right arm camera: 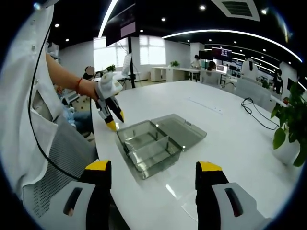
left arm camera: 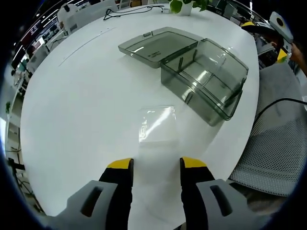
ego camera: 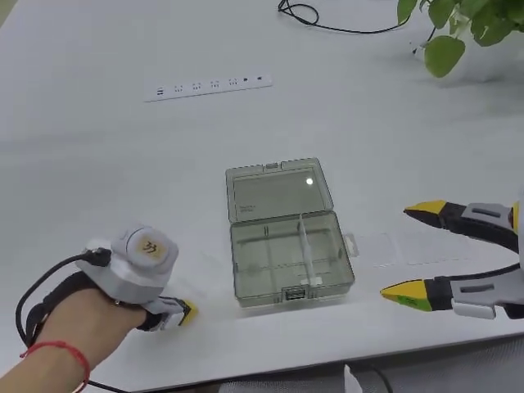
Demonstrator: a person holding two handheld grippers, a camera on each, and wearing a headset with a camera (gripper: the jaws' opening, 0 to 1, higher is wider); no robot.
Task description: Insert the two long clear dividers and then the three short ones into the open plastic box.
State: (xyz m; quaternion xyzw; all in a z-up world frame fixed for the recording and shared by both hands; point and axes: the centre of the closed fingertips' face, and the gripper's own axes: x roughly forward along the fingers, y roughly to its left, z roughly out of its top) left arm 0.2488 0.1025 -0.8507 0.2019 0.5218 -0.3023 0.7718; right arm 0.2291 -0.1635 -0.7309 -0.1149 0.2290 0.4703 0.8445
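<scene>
head view: left claw (left arm camera: 156, 165), right claw (ego camera: 412, 250) both apart flanking box (ego camera: 266, 288); power strip (ego camera: 209, 86), cable (ego camera: 315, 18), plant (ego camera: 458, 33) beyond.

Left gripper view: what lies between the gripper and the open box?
In that view, a clear divider lies flat on the table between the left gripper and the box, touching neither.

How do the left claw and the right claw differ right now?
The right claw is spread wide; the left claw has its jaws closer together, though apart. The left claw sits left of the box, facing a clear divider flat on the table; the right claw is on the box's right. Both are empty with yellow tips.
</scene>
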